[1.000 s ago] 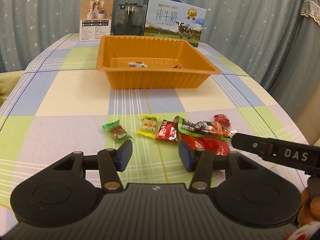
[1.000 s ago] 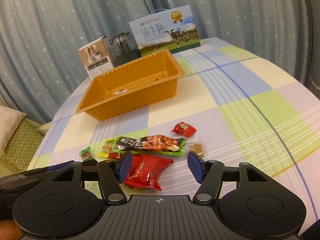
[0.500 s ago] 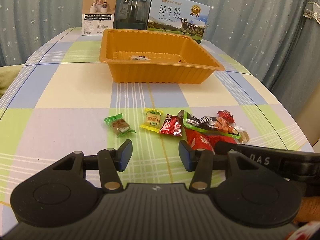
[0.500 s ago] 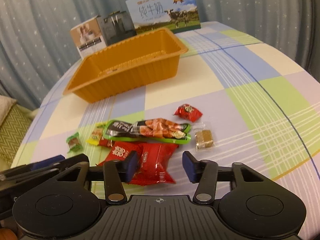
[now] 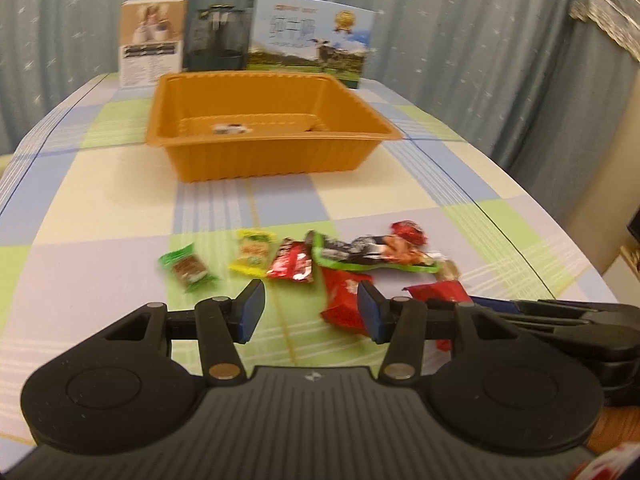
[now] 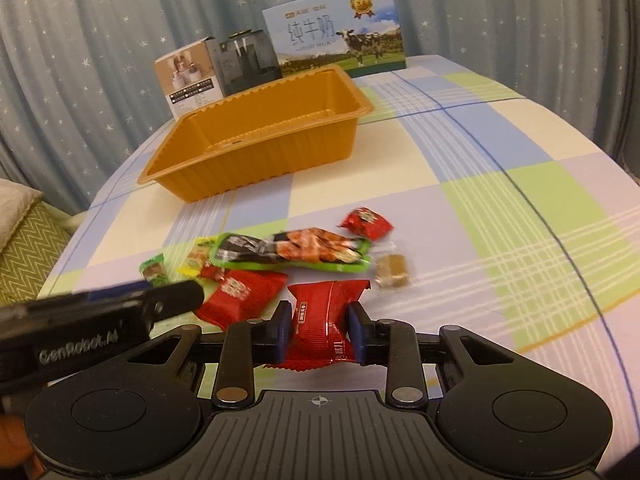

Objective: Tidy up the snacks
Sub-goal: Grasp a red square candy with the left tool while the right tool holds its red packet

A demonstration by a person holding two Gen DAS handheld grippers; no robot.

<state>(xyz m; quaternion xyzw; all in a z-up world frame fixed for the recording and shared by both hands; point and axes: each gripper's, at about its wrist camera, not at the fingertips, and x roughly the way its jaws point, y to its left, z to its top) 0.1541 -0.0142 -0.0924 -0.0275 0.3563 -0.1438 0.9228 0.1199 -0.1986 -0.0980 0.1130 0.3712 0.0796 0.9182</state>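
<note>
Orange tray holding one small pale wrapped item; right gripper pinching red snack packet, left gripper spread, holding nothing.

- Star-dotted blue-grey curtains across the whole upper frame.
- Checked tablecloth in blue, green and cream, filling mid-frame.
- Zigzag-patterned green cushion at left edge.
- Warm indoor lighting.
</note>
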